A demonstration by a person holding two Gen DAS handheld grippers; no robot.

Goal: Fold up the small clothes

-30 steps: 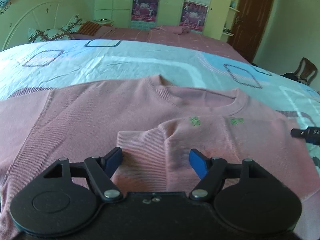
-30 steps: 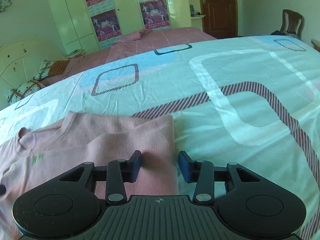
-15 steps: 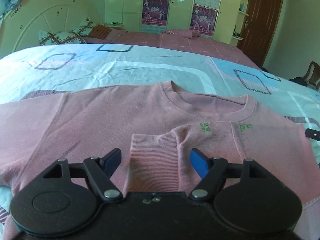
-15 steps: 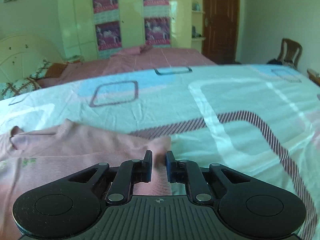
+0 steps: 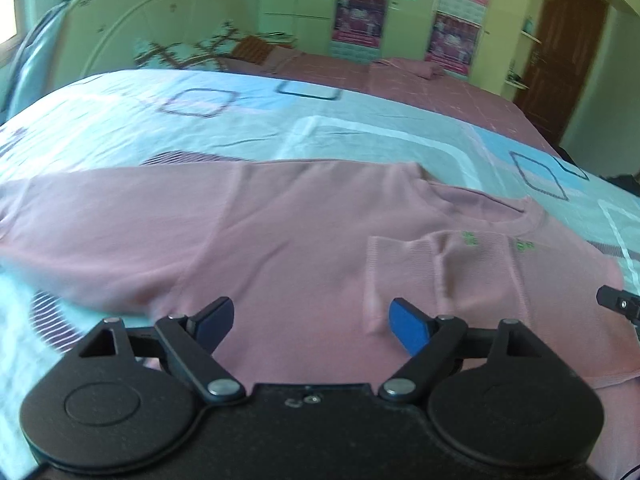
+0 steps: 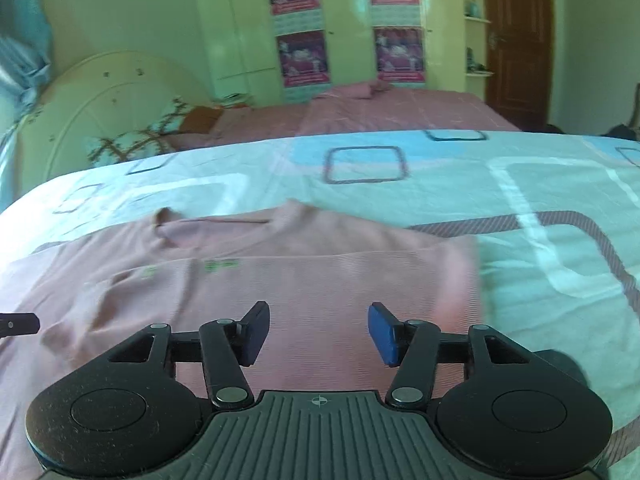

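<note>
A pink long-sleeved sweater (image 5: 288,240) lies flat on the bed, collar away from me. Its right sleeve is folded across the chest, the ribbed cuff (image 5: 400,268) lying near small green marks. Its left sleeve (image 5: 80,216) stretches out flat to the left. My left gripper (image 5: 312,322) is open and empty over the lower chest, left of the cuff. My right gripper (image 6: 318,330) is open and empty over the sweater's (image 6: 320,272) folded right side. The right gripper's tip (image 5: 618,303) shows at the left view's right edge.
The bedsheet (image 6: 520,184) is light blue with square patterns. A second bed with a pink cover (image 6: 380,110) stands behind, with pillows (image 5: 192,50) and a cream headboard (image 6: 100,112) at the left. A wardrobe with posters (image 6: 344,24) and a brown door (image 6: 516,36) are at the back.
My right gripper was shut on the sweater's right edge half a second ago; it has let go, opened and moved left over the garment. My left gripper has moved left, staying open.
</note>
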